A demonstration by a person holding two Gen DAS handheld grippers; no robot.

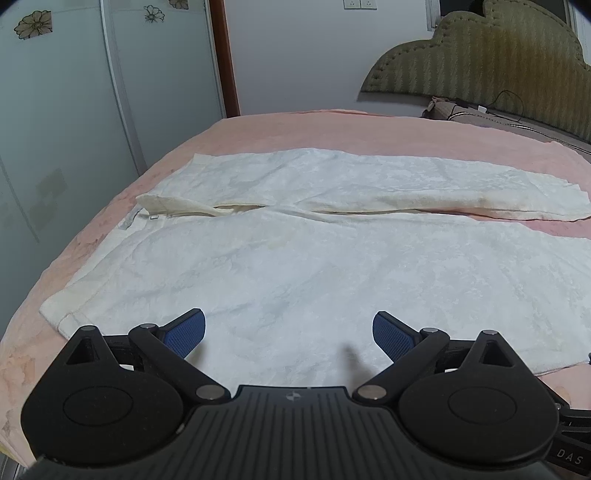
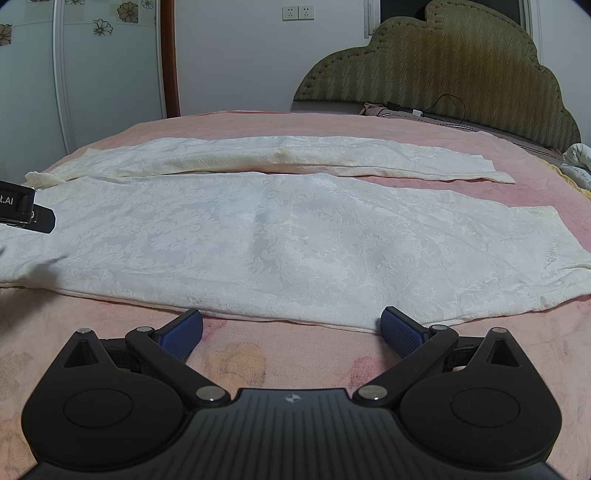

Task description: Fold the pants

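Peeking waistband label [image 1: 154,217], left view only

pants: we count one white pair [image 2: 280,236], with two legs lying apart
grippers: we count two, left gripper [image 1: 289,334] and right gripper [image 2: 291,330], each with two blue pads [image 2: 183,334]
bed cover: one, pink [image 2: 236,354]
headboard: one, olive [image 2: 443,62]
wall sockets: we see two side by side [image 2: 298,13]
cable: one, black [image 2: 448,107]
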